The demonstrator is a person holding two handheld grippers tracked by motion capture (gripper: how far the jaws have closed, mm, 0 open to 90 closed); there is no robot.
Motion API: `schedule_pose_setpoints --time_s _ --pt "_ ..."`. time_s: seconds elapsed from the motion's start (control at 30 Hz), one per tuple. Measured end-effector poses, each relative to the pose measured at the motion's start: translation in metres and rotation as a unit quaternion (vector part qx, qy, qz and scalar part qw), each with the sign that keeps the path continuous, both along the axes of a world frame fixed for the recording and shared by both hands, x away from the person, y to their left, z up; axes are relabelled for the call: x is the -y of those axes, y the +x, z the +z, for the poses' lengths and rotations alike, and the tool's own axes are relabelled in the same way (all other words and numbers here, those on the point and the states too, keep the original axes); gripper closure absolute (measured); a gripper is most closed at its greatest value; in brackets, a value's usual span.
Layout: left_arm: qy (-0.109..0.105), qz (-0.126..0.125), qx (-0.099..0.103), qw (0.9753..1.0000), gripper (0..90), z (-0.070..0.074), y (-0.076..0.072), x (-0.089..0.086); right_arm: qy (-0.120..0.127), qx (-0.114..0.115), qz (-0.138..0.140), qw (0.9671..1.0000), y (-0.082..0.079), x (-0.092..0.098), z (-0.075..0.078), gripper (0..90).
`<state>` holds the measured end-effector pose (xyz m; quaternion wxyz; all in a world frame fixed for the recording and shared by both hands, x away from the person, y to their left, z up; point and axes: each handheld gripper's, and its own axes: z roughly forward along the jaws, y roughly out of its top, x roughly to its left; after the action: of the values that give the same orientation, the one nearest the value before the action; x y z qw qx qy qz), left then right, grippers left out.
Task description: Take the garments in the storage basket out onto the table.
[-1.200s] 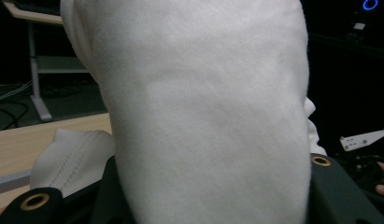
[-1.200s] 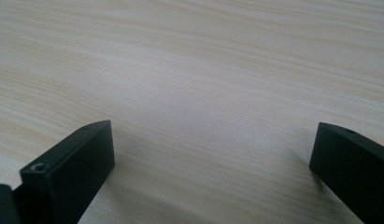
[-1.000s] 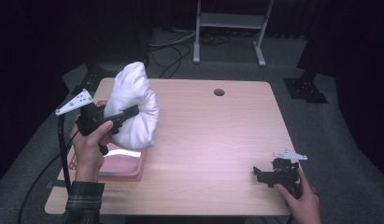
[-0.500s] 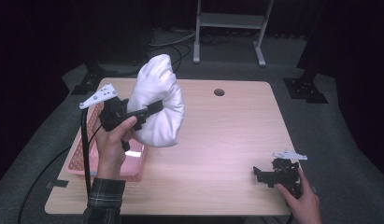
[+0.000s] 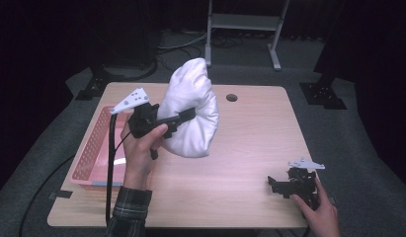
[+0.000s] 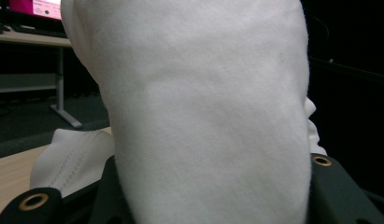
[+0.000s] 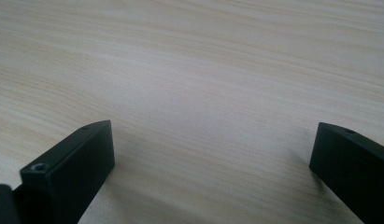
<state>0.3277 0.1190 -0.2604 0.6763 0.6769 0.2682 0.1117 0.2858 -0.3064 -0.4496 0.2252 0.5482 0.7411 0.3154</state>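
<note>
A bulky white cloth (image 5: 190,111) hangs in the air above the middle-left of the wooden table (image 5: 250,143), held up by my left gripper (image 5: 183,118), which is shut on it. Seen from the left gripper view, the white cloth (image 6: 203,107) bulges right over the jaws and hides their tips. My right gripper (image 5: 277,185) rests low at the table's front right corner, open, with nothing between its jaws. The right gripper view has its two black jaws wide apart over bare wood (image 7: 203,93).
A pink mesh basket (image 5: 94,153) stands at the table's left edge, just left of the lifted cloth. A round cable hole (image 5: 232,97) sits near the far edge. A metal stand (image 5: 240,29) is on the floor beyond the table.
My left gripper has carried the white cloth up and rightward, away from the pink basket toward the table's middle. The right gripper has stayed still.
</note>
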Motion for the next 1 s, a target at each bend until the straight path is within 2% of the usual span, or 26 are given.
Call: schedule_pose_setpoints --time_s 0.23,0.47,0.8,1.0 --pt "0.004 -0.010 -0.002 0.9999 52.0 -0.005 0.003 0.015 0.000 0.000 0.000 1.0000 0.000 0.000 0.000 0.0" --pt "0.010 -0.016 -0.008 0.9998 51.6 -0.017 0.007 0.030 0.000 0.000 0.000 1.0000 0.000 0.000 0.000 0.0" --pt "0.013 -0.019 -0.012 0.9997 51.0 -0.032 0.010 0.040 0.000 0.000 0.000 1.0000 0.000 0.000 0.000 0.0" --pt "0.021 -0.021 -0.024 0.9993 50.7 -0.045 0.013 0.047 0.000 0.000 0.000 1.0000 0.000 0.000 0.000 0.0"
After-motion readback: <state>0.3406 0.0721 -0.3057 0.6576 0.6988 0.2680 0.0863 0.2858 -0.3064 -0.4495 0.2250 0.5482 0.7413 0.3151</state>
